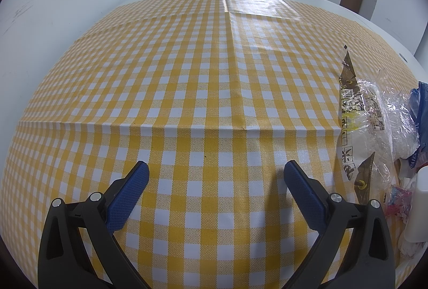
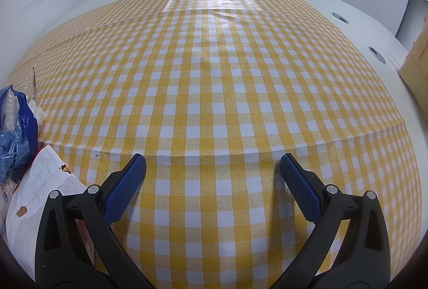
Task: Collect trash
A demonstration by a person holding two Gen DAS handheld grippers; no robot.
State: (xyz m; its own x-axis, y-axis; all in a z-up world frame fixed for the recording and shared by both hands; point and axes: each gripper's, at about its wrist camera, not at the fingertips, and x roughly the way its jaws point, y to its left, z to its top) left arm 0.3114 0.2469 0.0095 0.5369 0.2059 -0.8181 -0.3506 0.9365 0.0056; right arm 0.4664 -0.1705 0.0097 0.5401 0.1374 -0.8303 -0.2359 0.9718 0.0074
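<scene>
1. Over a yellow-and-white checked tablecloth (image 1: 203,80), the left gripper (image 1: 214,171) hovers with its blue-padded fingers spread wide, nothing between them.
2. Right of it in the left wrist view lies the trash: a clear printed plastic wrapper (image 1: 358,128), a blue plastic bag (image 1: 421,107) and small red scraps (image 1: 398,204), heaped together at the cloth's right edge.
3. Beside them stands a white container (image 1: 420,203), partly cut off.
4. Above the same cloth, the right gripper (image 2: 213,164) is likewise spread apart and empty.
5. Left of it sit the blue plastic bag and a crumpled white paper bag (image 2: 37,198).
6. Far right, a cardboard box (image 2: 417,56) rests on the white table (image 2: 374,21).
</scene>
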